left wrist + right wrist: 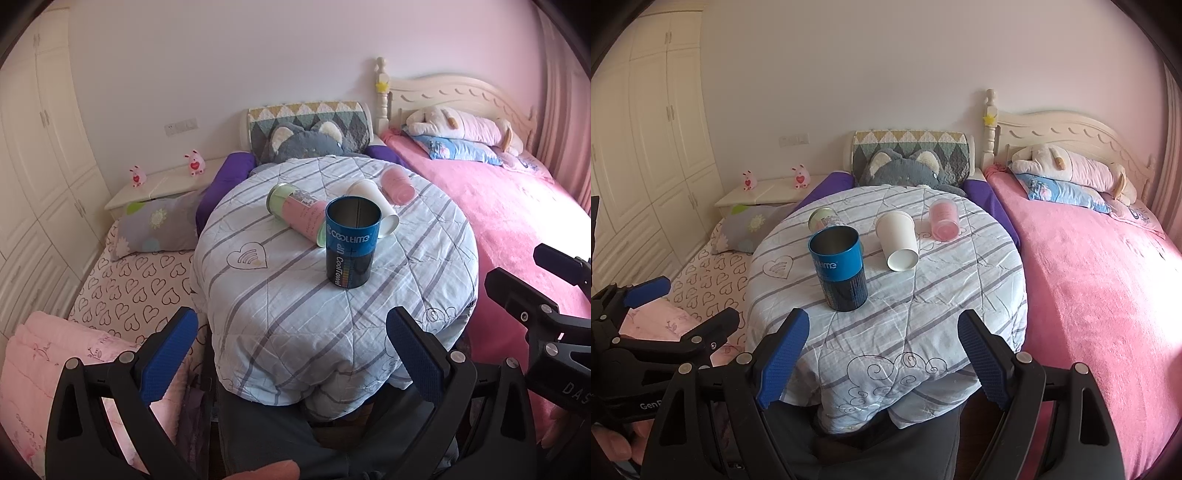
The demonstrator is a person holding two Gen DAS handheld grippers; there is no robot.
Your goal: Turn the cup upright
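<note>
A blue tin cup [351, 244] [841, 268] stands upright, mouth up, on the round table covered by a striped quilt [295, 295] [923, 295]. Behind it, lying on their sides, are a pink-and-green can [295, 212] [823, 218], a white paper cup [375, 206] [897, 240] and a pink translucent cup [397, 184] [944, 219]. My left gripper [291, 347] is open and empty, short of the table's near edge. My right gripper [882, 354] is open and empty, also at the near edge; it also shows in the left wrist view [546, 291].
A pink bed [1108, 295] with plush toys lies to the right. A heart-print mattress [136, 291] with a grey pillow is to the left. A nightstand [162, 186] and wardrobe [33, 166] stand further left. A grey plush pillow [306, 142] sits behind the table.
</note>
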